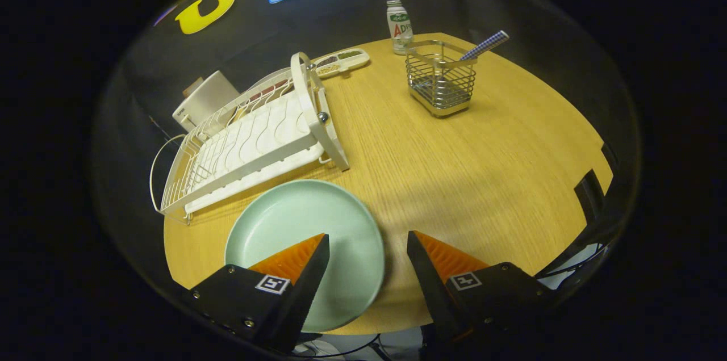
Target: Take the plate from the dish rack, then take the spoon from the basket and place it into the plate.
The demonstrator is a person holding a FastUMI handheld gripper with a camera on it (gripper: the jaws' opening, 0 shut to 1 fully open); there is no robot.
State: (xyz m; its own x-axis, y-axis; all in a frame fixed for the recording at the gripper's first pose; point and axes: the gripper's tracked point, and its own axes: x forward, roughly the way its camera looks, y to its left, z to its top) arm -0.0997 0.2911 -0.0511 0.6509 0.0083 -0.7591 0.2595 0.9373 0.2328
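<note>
Gripper view: tool (368,235) spread over plate (301,225) rim, bare table (483,162) ahead.

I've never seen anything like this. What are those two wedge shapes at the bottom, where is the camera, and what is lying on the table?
The wedges are the two fingers of hand-held tongs; a person carries them, and the camera rides on them, looking forward. The fingers stand apart and hold nothing. One finger hangs over a pale green plate lying flat on the wooden table. Beyond the plate is a white dish rack. Farther off stands a wire basket with a spoon's checked handle sticking out, and a small bottle behind it.
</note>
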